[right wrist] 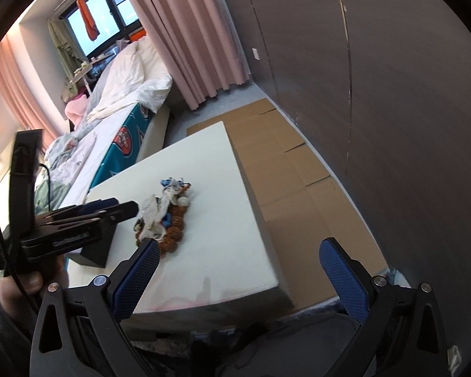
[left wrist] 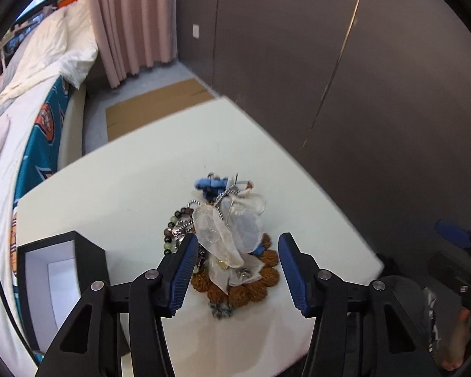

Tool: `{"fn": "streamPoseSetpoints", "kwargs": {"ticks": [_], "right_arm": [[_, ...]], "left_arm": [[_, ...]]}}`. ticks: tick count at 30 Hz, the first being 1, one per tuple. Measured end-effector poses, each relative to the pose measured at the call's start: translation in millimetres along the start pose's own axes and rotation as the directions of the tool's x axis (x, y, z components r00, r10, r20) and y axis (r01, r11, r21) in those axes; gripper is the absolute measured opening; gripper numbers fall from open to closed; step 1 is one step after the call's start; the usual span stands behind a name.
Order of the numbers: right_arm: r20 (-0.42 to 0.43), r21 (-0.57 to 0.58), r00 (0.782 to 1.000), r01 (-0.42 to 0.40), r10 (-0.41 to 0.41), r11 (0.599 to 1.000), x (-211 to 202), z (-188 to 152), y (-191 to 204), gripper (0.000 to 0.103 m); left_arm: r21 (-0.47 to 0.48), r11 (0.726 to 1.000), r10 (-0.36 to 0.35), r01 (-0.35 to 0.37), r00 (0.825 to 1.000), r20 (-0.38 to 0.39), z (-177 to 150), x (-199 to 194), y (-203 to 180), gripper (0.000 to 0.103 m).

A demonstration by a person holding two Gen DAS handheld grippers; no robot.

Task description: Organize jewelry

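Note:
A heap of jewelry [left wrist: 227,238] lies on the white table [left wrist: 125,182]: a sheer white pouch, a blue piece, a silver chain, dark and green beads, and a brown bead bracelet [left wrist: 251,289]. My left gripper [left wrist: 237,246] is open just above the heap, its jaws on either side of it. A black box [left wrist: 59,270] with a white inside stands open at the left. In the right wrist view the heap [right wrist: 165,216] sits mid-table. My right gripper [right wrist: 238,251] is open and empty, held back over the table's near edge. The left gripper [right wrist: 110,210] shows there beside the heap.
A bed [right wrist: 116,106] with white bedding stands past the table. Pink curtains [right wrist: 191,31] hang behind it. Flattened cardboard [right wrist: 298,172] covers the floor between the table and a grey wall [right wrist: 376,78]. The table's right edge [right wrist: 251,194] drops to the floor.

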State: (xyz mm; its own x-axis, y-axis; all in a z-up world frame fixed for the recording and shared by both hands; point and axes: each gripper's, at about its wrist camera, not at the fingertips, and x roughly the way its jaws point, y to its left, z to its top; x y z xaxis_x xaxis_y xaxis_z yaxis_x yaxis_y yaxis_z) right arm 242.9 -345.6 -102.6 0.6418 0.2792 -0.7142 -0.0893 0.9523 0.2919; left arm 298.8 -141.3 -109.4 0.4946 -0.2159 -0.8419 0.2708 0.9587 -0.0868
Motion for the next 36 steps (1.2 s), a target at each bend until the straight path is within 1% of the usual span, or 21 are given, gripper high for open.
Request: {"fn": "streamPoseSetpoints", "kwargs": {"ticks": [1,4,5,6,7,9,10,12,16,19,23,28,29,30,34,36], "right_arm": [[-0.009,0.005,1.000,0.002,-0.002,1.000,3,0,-3,0.102],[-0.020,0.005,1.000,0.005,-0.005,1.000,9,1,-7,0.102],[-0.023,0.001,1.000,0.007,-0.007,1.000,11,1,-7,0.102],[-0.025,0.000,1.000,0.007,-0.007,1.000,12,1,-8,0.102],[-0.028,0.002,1.000,0.006,-0.006,1.000,14,2,-8,0.102],[-0.031,0.005,1.000,0.005,-0.005,1.000,15,2,-9,0.102],[-0.033,0.008,0.999,0.002,-0.001,1.000,17,2,-10,0.102],[-0.043,0.022,0.999,-0.007,0.008,1.000,19,3,-13,0.102],[-0.041,0.033,0.999,-0.024,0.025,0.999,21,10,-11,0.102],[-0.039,0.028,0.998,-0.047,0.048,0.998,24,17,-3,0.102],[-0.040,0.011,0.996,-0.084,0.085,0.996,29,27,15,0.102],[-0.056,-0.014,0.991,-0.123,0.122,0.992,40,37,38,0.101],[-0.059,-0.026,0.990,-0.129,0.127,0.991,42,38,43,0.100],[-0.065,-0.043,0.989,-0.135,0.132,0.990,44,41,51,0.096],[-0.096,-0.069,0.983,-0.165,0.158,0.984,55,47,71,0.079],[-0.115,-0.088,0.977,-0.188,0.177,0.978,61,48,84,0.074]], "left_arm": [[0.000,1.000,0.006,-0.006,1.000,-0.015,1,7,0,0.044],[0.013,1.000,-0.003,0.003,1.000,-0.029,2,18,-2,0.037],[0.020,1.000,-0.003,0.003,0.999,-0.032,2,21,-3,0.028],[0.026,1.000,-0.002,0.003,0.999,-0.051,2,26,-3,0.022],[0.024,1.000,-0.005,0.007,0.998,-0.066,1,30,-2,0.011],[0.032,0.999,-0.021,0.023,0.997,-0.073,0,32,-2,0.005],[0.053,0.998,-0.012,0.015,0.998,-0.060,0,29,-3,0.001],[0.075,0.997,-0.012,0.014,1.000,-0.027,1,17,-3,0.000],[0.074,0.997,-0.020,0.018,0.999,0.028,4,-7,5,0.000],[0.046,0.999,-0.022,0.019,0.998,0.059,7,-23,18,0.000],[0.006,1.000,-0.007,0.006,0.994,0.112,8,-47,39,0.000],[-0.038,0.999,0.012,-0.006,0.987,0.158,7,-74,62,0.000],[-0.046,0.999,0.016,-0.008,0.986,0.168,6,-80,67,0.000],[-0.053,0.999,0.019,-0.010,0.984,0.175,6,-84,71,0.000],[-0.092,0.996,0.038,-0.019,0.978,0.204,4,-101,92,0.000],[-0.110,0.994,0.046,-0.022,0.975,0.216,2,-107,100,0.000]]}}
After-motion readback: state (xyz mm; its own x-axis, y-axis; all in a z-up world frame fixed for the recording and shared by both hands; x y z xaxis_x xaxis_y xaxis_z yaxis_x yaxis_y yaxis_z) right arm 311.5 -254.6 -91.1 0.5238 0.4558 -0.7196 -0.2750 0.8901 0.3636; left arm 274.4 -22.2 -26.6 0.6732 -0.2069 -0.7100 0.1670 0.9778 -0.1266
